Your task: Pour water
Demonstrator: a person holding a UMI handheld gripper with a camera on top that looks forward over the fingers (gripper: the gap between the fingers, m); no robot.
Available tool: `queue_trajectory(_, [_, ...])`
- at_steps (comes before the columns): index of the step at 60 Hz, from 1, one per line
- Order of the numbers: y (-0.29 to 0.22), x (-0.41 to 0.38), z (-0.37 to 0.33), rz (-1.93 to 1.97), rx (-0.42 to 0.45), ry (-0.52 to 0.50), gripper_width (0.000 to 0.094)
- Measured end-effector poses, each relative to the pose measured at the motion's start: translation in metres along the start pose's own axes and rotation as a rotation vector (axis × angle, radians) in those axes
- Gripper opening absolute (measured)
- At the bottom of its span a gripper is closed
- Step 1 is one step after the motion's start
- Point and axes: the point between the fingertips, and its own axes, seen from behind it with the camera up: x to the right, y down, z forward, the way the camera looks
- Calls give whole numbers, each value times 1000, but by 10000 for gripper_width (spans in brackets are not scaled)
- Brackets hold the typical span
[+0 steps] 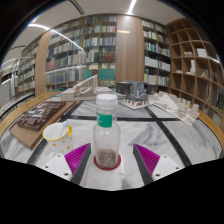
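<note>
The gripper (106, 160) stands wide open, its pink pads (76, 156) apart at either side of the bottle (105, 130), with a clear gap on both sides. The bottle, clear with a white cap and a green label, stands upright on the marble table (170, 140) between the fingers, at 12 o'clock. A white cup (57, 133) sits near the bottle at about 10 o'clock. For a sound grasp, the fingers should close squarely on the bottle's body, centred on the pads, before lifting and tilting toward the cup. Bookshelves (100, 45) stand well beyond.

black tongs (108, 160), magenta inner pads (76, 156)
</note>
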Motion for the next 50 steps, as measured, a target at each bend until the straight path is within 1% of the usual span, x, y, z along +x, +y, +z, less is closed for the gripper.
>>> queue_trajectory(11, [8, 3, -76, -37, -31, 15, 857])
queue_trajectory(26, [17, -7, -160, -74, 8, 4, 856])
queue_trajectory(37, [22, -6, -192, -53, 21, 2, 857])
queue_trajectory(50, [17, 6, -203, -51, 47, 18, 857])
